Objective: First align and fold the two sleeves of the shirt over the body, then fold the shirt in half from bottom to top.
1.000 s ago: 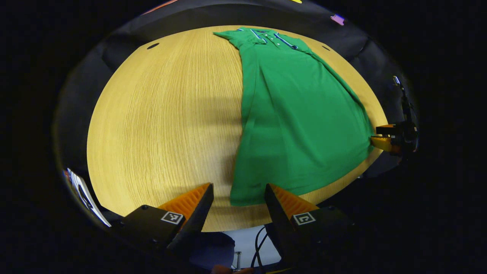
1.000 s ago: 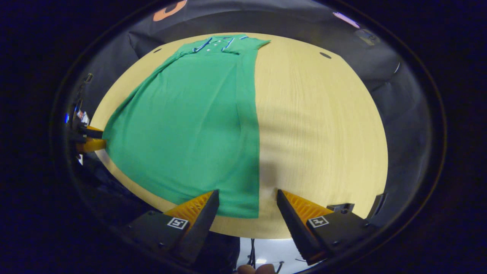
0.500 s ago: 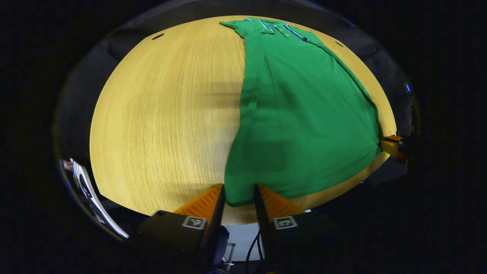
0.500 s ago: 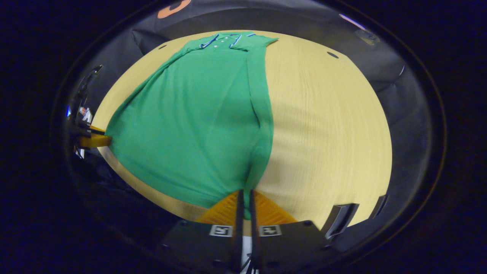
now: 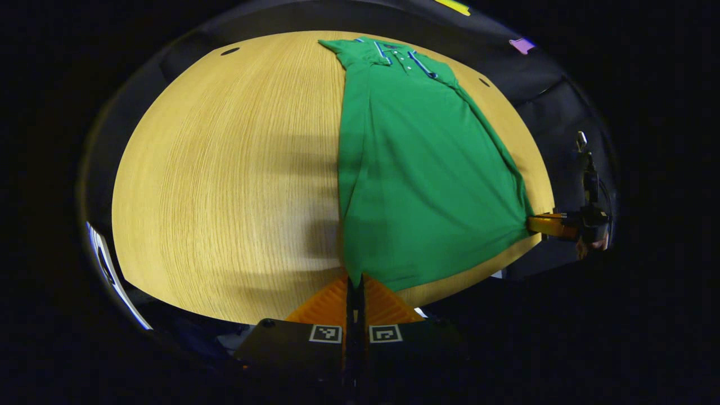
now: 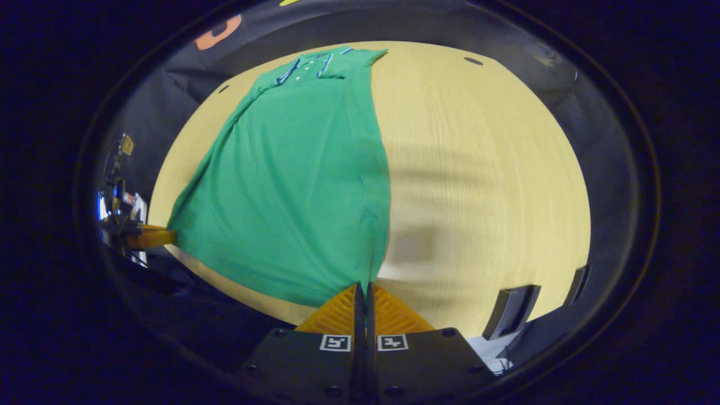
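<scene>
In the left gripper view, at about 3 o'clock: the right hand-held gripper (image 5: 533, 224) seen from afar, pinching the far hem corner, with a bit of the hand (image 5: 590, 244) behind it and a thin upright black rod (image 5: 588, 169) above. At 8 o'clock there, a pale curved strip (image 5: 109, 270) off the table's edge, too blurred to identify.

In the right gripper view, at 9 o'clock: the left hand-held gripper (image 6: 163, 236) in the distance, its tips at the opposite hem corner. At 4 o'clock, two dark upright plates (image 6: 509, 318) standing at the table's near rim.

Left hand-held gripper (image 5: 354, 279) pointed forward and level with the near rim, clenched on the near hem corner at 6 o'clock, both fingers pressed together with cloth between them. Right hand-held gripper (image 6: 364, 286) posed likewise, clamped tight on its own hem corner at 6 o'clock.

Green short-sleeved polo shirt with blue-and-white collar trim (image 5: 416, 169) lay lengthwise on the round pale wood-grain tabletop (image 5: 225, 180), collar toward 12 o'clock, hem toward the near rim. Sleeves already folded over the body, giving a long narrow shape. Hem drawn taut between the two pinched corners, faint lengthwise creases along the front. In the right gripper view the shirt (image 6: 304, 174) covered the left half of the tabletop (image 6: 478, 185).
</scene>
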Motion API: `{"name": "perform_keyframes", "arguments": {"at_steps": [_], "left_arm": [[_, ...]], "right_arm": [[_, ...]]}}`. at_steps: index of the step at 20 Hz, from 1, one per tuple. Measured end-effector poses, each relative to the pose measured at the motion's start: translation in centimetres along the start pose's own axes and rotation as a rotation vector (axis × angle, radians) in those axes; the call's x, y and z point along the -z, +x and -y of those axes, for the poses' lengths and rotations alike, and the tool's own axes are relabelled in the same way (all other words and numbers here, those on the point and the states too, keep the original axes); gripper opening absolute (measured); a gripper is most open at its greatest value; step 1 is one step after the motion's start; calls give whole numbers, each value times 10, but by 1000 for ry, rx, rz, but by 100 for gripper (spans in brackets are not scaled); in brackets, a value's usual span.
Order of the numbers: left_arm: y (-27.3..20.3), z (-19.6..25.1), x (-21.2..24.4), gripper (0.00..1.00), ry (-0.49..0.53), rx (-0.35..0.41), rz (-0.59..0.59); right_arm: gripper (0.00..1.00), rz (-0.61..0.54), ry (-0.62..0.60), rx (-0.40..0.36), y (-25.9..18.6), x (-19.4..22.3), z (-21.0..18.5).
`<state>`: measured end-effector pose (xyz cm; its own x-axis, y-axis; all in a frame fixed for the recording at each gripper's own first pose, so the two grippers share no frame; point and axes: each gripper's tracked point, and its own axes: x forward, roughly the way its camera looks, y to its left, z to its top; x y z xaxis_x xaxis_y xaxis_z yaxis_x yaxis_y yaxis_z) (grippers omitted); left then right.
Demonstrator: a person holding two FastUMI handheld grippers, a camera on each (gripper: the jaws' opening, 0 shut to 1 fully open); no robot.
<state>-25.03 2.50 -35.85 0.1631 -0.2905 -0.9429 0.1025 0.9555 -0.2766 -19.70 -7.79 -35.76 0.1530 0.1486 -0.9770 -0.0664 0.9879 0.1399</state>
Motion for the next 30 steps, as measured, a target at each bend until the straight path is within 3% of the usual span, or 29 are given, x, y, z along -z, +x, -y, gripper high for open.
{"name": "perform_keyframes", "arguments": {"at_steps": [4, 8, 14, 18, 21, 26, 30], "left_arm": [[-24, 8, -29, 4, 57, 43, 89], [-42, 15, -54, 4, 98, 47, 147], [-79, 26, -123, 4, 32, 104, 290], [-103, 20, -173, 4, 40, 66, 387], [-128, 30, -223, 4, 7, 92, 488], [-152, 15, -297, 4, 26, 54, 612], [-146, -2, -348, 4, -19, 34, 642]], "right_arm": [[2, 39, 96, -72, -29, -28, -3], [2, 117, 108, -107, -53, -63, -9], [2, 226, 81, -172, -90, -118, -25], [2, 295, 61, -206, -117, -165, -35], [2, 362, 67, -239, -140, -212, -45], [2, 480, 44, -219, -159, -291, -42], [2, 551, 9, -180, -154, -351, -39]]}}
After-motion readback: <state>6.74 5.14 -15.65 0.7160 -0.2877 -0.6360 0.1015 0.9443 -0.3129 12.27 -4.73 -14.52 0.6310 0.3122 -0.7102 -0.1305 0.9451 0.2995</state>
